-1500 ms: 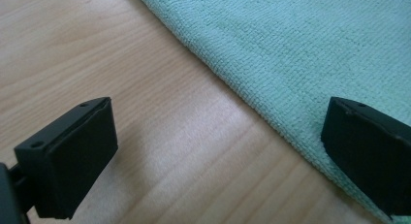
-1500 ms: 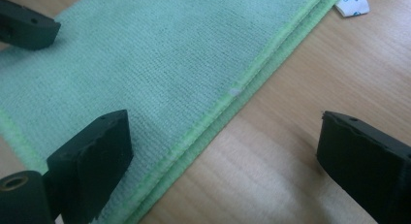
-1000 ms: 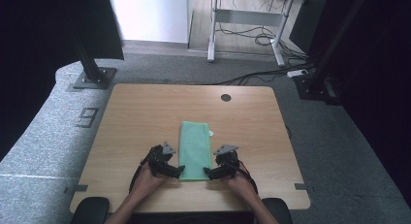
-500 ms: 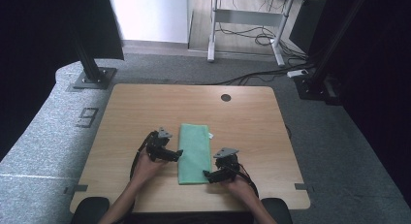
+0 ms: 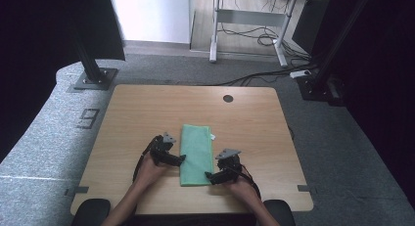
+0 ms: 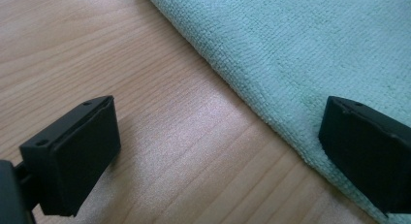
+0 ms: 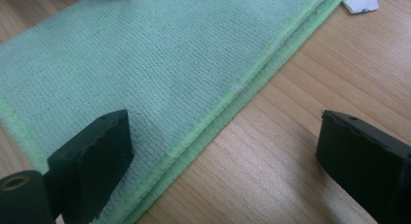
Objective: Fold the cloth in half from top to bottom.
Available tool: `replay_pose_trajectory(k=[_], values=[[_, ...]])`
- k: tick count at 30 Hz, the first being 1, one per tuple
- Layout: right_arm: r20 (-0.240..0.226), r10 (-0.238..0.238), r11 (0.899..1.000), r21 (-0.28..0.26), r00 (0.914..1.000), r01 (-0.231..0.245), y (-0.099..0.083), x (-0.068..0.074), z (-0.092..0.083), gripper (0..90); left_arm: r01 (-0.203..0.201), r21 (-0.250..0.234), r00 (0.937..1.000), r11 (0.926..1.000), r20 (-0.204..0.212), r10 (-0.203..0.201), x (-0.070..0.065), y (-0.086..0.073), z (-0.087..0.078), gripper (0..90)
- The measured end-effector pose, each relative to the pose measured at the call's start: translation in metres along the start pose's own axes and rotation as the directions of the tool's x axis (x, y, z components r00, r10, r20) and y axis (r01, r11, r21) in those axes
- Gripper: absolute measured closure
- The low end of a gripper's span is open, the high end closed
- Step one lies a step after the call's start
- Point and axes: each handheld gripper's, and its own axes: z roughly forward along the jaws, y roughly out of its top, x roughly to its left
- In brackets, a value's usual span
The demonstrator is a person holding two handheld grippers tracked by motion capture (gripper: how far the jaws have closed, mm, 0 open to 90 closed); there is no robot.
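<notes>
1. The wooden table (image 5: 147, 113) bears a folded green cloth (image 5: 196, 152) near its front edge, lying lengthwise away from the person, about midway between the two sides.
2. The cloth shows stacked layers with a lighter green stitched hem along its right long edge, and a small white tag (image 7: 361, 1) pokes out at the far right corner.
3. The left gripper (image 5: 177, 159) sits at the cloth's left long edge, around its middle. Its jaws stand wide apart, one over bare wood and the other over the cloth's edge, with nothing clamped between them.
4. The right gripper (image 5: 210, 176) is at the cloth's right edge close to the near corner. Its jaws are also spread wide, straddling the hemmed edge; whether either jaw actually touches the fabric is hard to tell.
</notes>
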Motion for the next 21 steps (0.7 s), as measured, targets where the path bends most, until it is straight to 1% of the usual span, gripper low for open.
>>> replay_pose_trajectory(k=[2,5,10,15,18,21], values=[[-0.014,0.006,1.000,0.002,0.9999,-0.006,0.002,0.000,0.000,10.6,0.000,0.001,1.0000,1.0000,-0.001,0.000,0.000,0.000,0.000,1.2],[-0.040,0.023,1.000,0.004,0.9989,-0.023,0.006,-0.003,0.000,11.2,0.000,0.001,1.0000,1.0000,-0.001,0.000,0.000,0.000,0.000,1.2],[-0.029,0.011,1.000,0.002,0.9995,-0.011,0.019,-0.012,0.001,11.2,0.001,0.001,1.0000,1.0000,-0.003,-0.001,0.000,0.000,0.000,1.2],[-0.026,0.043,0.999,0.003,0.9988,-0.042,0.033,-0.026,0.007,13.2,0.001,0.001,1.0000,1.0000,-0.004,-0.001,0.000,0.000,0.000,1.2],[-0.012,0.053,0.999,0.010,0.9985,-0.053,0.041,-0.035,0.013,14.6,0.002,0.001,1.0000,1.0000,-0.006,-0.002,-0.001,0.000,0.000,1.2],[-0.002,0.068,0.998,0.010,0.9977,-0.068,0.048,-0.043,0.018,18.9,0.002,0.002,1.0000,1.0000,-0.006,-0.002,-0.001,0.000,0.000,1.2]])
